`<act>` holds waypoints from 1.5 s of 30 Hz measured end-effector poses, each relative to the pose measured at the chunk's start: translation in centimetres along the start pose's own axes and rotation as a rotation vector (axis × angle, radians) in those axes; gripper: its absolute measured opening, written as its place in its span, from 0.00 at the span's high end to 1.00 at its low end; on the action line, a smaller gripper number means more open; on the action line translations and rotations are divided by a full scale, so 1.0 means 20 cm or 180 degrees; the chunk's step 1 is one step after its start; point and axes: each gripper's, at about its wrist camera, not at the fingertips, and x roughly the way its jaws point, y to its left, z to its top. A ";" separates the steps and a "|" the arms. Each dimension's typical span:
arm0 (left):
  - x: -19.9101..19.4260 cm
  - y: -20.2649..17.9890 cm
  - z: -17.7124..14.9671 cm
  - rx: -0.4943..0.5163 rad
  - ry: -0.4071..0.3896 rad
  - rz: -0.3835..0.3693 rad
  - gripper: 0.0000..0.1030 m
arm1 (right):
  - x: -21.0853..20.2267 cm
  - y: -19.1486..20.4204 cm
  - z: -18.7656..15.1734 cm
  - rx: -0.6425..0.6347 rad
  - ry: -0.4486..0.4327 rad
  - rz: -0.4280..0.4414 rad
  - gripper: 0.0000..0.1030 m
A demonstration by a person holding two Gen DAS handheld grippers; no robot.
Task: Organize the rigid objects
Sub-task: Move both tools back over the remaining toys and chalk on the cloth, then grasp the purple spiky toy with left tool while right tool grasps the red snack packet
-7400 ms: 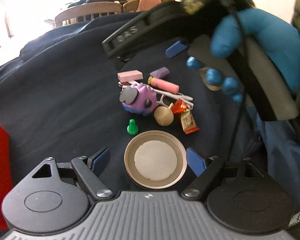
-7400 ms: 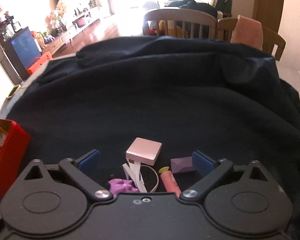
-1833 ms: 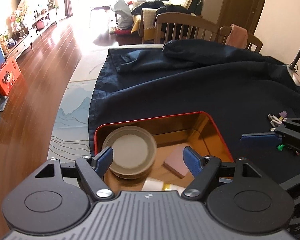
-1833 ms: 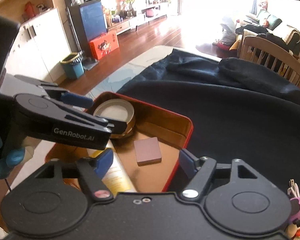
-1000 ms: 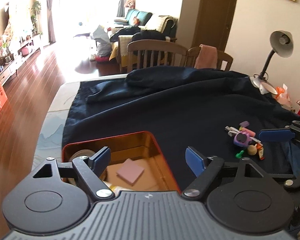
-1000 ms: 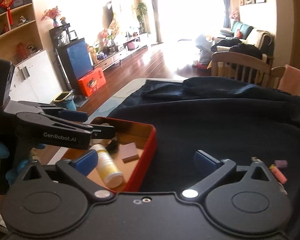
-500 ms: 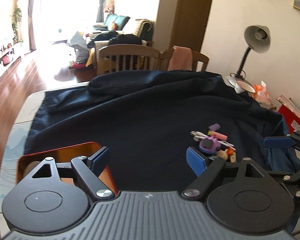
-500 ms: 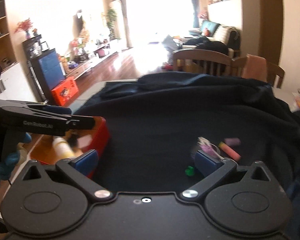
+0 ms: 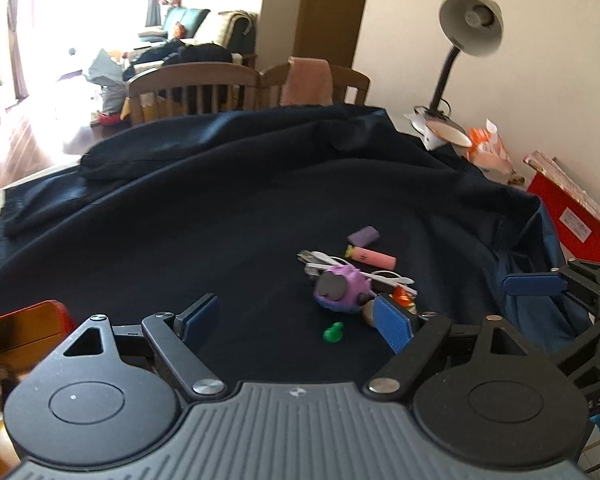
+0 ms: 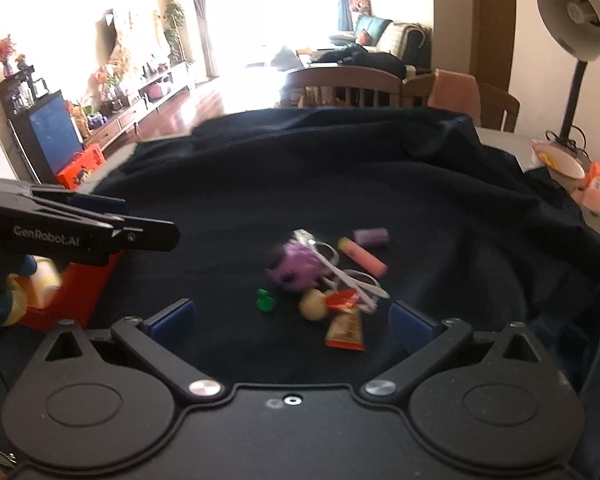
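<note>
Both grippers hung empty over the dark-clothed table (image 9: 228,216), jaws spread wide, so this looked like the reach for the next piece. The left gripper (image 9: 296,322) faced the small pile, its green pawn (image 9: 333,332) and purple toy (image 9: 342,288) just ahead; the right gripper (image 10: 292,316) framed the same heap, wooden ball (image 10: 313,305) and red packet (image 10: 346,330) nearest. The red box (image 10: 66,300) sat well apart to the left. Next move, likely: drop onto one item, close cleanly without snagging neighbours.
</note>
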 end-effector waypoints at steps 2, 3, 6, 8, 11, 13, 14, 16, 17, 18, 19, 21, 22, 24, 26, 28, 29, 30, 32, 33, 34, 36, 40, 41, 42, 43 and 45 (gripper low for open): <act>0.06 -0.04 0.01 0.0014 0.0057 -0.0040 0.19 | 0.03 -0.05 -0.01 0.0033 0.0056 -0.0011 0.00; 0.09 -0.05 0.02 0.0017 0.0083 -0.0058 0.19 | 0.04 -0.07 -0.01 0.0063 0.0074 0.0004 0.00; 0.18 -0.09 0.03 0.0036 0.0163 -0.0069 0.19 | 0.09 -0.13 -0.03 0.0073 0.0131 0.0002 0.01; 0.24 -0.11 0.04 0.0038 0.0218 -0.0077 0.19 | 0.13 -0.15 -0.03 0.0070 0.0184 -0.0007 0.02; 0.32 -0.12 0.05 0.0032 0.0287 -0.0108 0.19 | 0.20 -0.18 -0.04 0.0050 0.0272 0.0007 0.04; 0.37 -0.13 0.06 0.0036 0.0335 -0.0134 0.19 | 0.24 -0.19 -0.04 0.0031 0.0325 0.0012 0.06; 0.39 -0.13 0.06 0.0043 0.0351 -0.0145 0.19 | 0.26 -0.20 -0.04 0.0029 0.0351 0.0017 0.07; 0.44 -0.13 0.07 0.0037 0.0371 -0.0180 0.19 | 0.30 -0.22 -0.04 0.0028 0.0379 0.0025 0.10; 0.46 -0.12 0.07 0.0022 0.0395 -0.0210 0.19 | 0.32 -0.22 -0.04 0.0023 0.0398 0.0038 0.11; 0.49 -0.12 0.07 0.0014 0.0419 -0.0227 0.19 | 0.33 -0.22 -0.04 0.0020 0.0416 0.0048 0.13; 0.51 -0.13 0.07 0.0015 0.0438 -0.0226 0.19 | 0.34 -0.23 -0.05 0.0019 0.0435 0.0060 0.15; 0.55 -0.13 0.08 0.0030 0.0479 -0.0235 0.19 | 0.37 -0.23 -0.05 0.0013 0.0466 0.0093 0.20; 0.57 -0.13 0.08 0.0041 0.0497 -0.0244 0.19 | 0.39 -0.23 -0.04 0.0014 0.0478 0.0104 0.22; 0.60 -0.14 0.08 0.0038 0.0513 -0.0258 0.19 | 0.41 -0.24 -0.04 0.0022 0.0491 0.0134 0.26; 0.63 -0.13 0.09 0.0003 0.0553 -0.0302 0.19 | 0.42 -0.24 -0.03 0.0016 0.0502 0.0168 0.31; 0.66 -0.13 0.09 -0.0004 0.0584 -0.0307 0.19 | 0.44 -0.24 -0.03 0.0017 0.0515 0.0192 0.35; 0.67 -0.13 0.09 0.0002 0.0598 -0.0302 0.19 | 0.44 -0.25 -0.03 0.0029 0.0523 0.0202 0.41; 0.68 -0.13 0.08 0.0000 0.0612 -0.0304 0.20 | 0.45 -0.25 -0.03 0.0036 0.0530 0.0222 0.43; 0.70 -0.12 0.08 -0.0016 0.0649 -0.0306 0.28 | 0.44 -0.26 -0.03 0.0030 0.0507 0.0272 0.45; 0.71 -0.12 0.08 -0.0026 0.0674 -0.0310 0.33 | 0.44 -0.25 -0.03 0.0020 0.0505 0.0293 0.46; 0.72 -0.12 0.08 -0.0034 0.0688 -0.0312 0.33 | 0.44 -0.25 -0.03 0.0009 0.0495 0.0304 0.47; 0.72 -0.12 0.08 -0.0046 0.0677 -0.0322 0.37 | 0.44 -0.25 -0.03 0.0005 0.0498 0.0326 0.53; 0.72 -0.12 0.08 -0.0048 0.0676 -0.0294 0.43 | 0.43 -0.26 -0.03 -0.0001 0.0500 0.0352 0.62; 0.72 -0.12 0.08 -0.0046 0.0677 -0.0299 0.43 | 0.43 -0.26 -0.03 0.0011 0.0504 0.0362 0.65; 0.72 -0.12 0.08 -0.0050 0.0680 -0.0303 0.43 | 0.43 -0.26 -0.03 0.0030 0.0508 0.0368 0.67; 0.72 -0.12 0.08 -0.0051 0.0682 -0.0298 0.43 | 0.43 -0.27 -0.03 0.0048 0.0504 0.0361 0.71; 0.72 -0.12 0.08 -0.0041 0.0679 -0.0274 0.43 | 0.43 -0.28 -0.02 0.0085 0.0507 0.0347 0.76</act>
